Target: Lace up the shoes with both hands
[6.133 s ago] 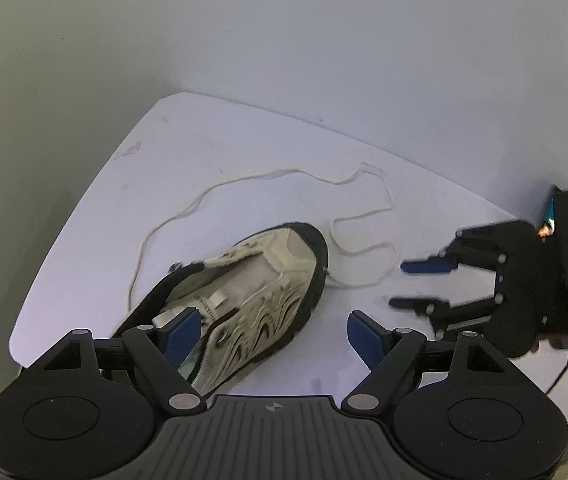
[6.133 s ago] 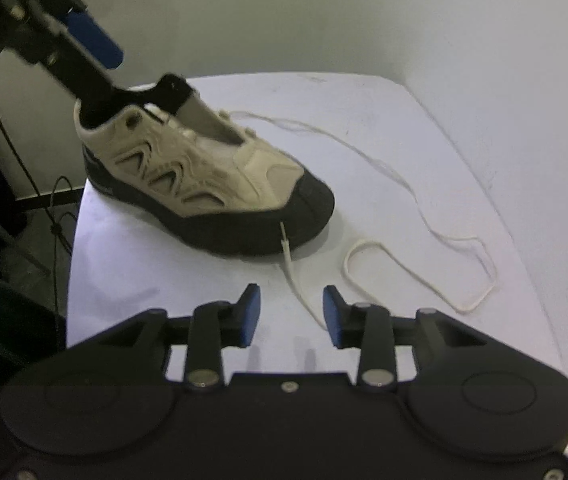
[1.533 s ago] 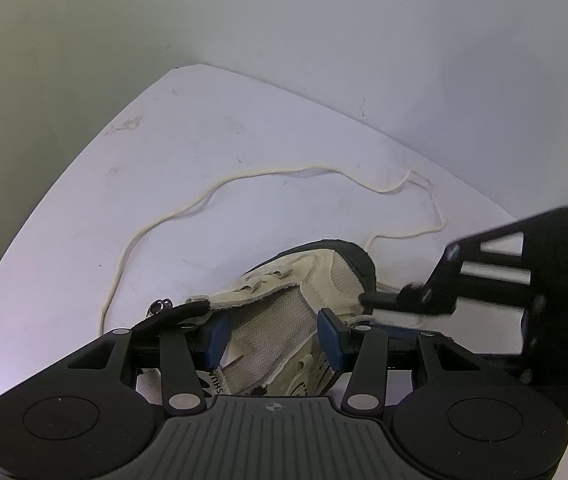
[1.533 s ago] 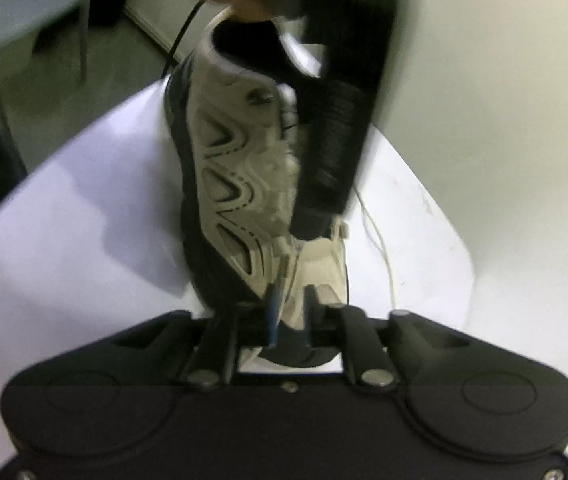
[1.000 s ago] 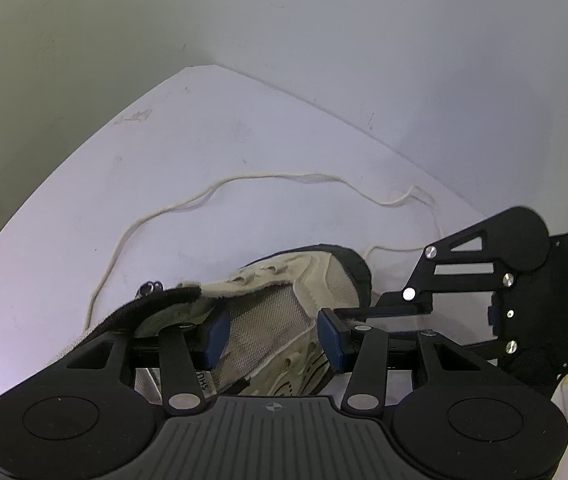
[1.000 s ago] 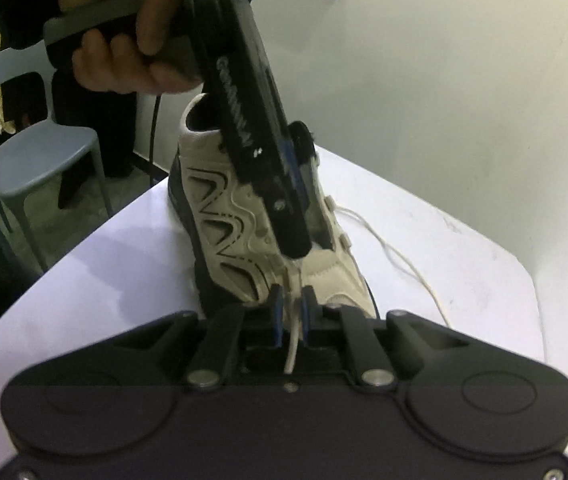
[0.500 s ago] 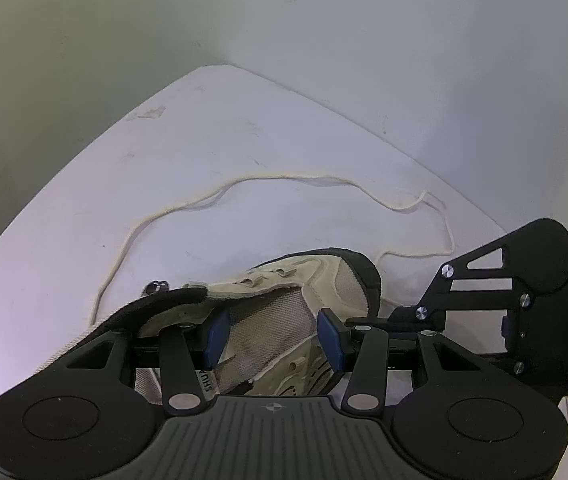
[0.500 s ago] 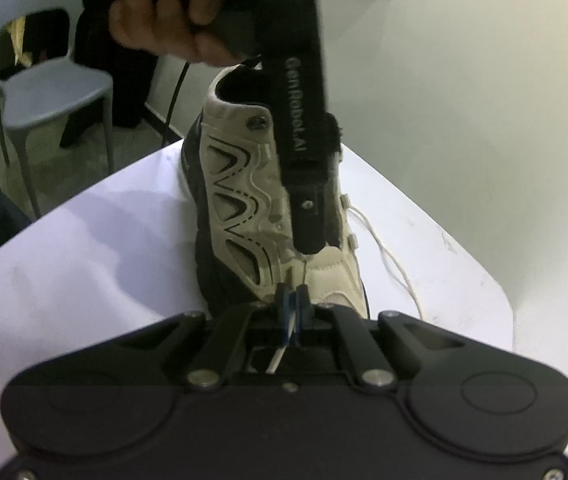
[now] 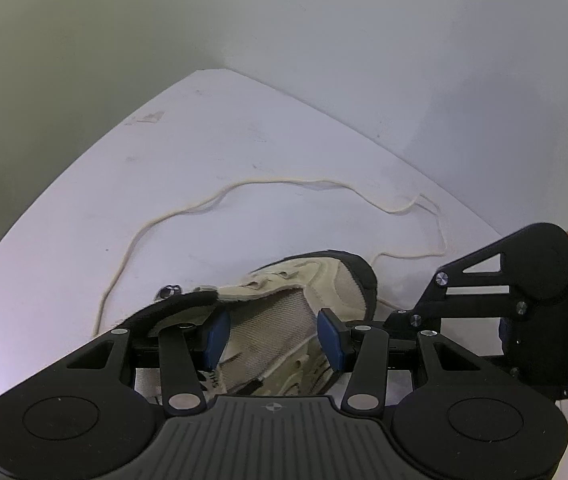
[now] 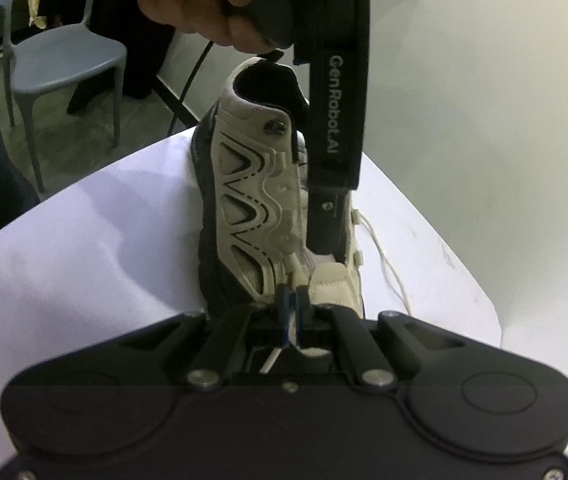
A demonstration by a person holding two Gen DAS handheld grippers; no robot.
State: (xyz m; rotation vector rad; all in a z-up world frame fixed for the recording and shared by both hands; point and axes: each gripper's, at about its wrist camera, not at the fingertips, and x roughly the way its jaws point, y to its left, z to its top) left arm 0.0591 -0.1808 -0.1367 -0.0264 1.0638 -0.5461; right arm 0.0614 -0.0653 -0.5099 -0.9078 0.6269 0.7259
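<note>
Lace is the fussy part here: we are dealing with a thin, limp cream cord that is lying in loose loops across the white table beyond the toe, and it is bending wherever it is not being held. We are judging it light, soft and a little slippery, so it is best taken right at the stiff tip, where it can be steered into an eyelet. The right hand-held gripper is doing just that: its blue pads are closed almost together on the lace end at the toe of the shoe, with a short white tip showing below them. The shoe itself is sitting on the table, a beige mesh trainer with a black sole, light but firm enough in the sole to stay put, while its tongue and upper are soft and giving way under pressure. The left hand-held gripper is reaching down into the throat of the shoe with its pads spread at a middling width on either side of the mesh tongue; we cannot tell whether they are actually pressing on it. We are thinking the collar or the eyelet row is the better place to steady the shoe, since the mesh alone is likely to buckle.
</note>
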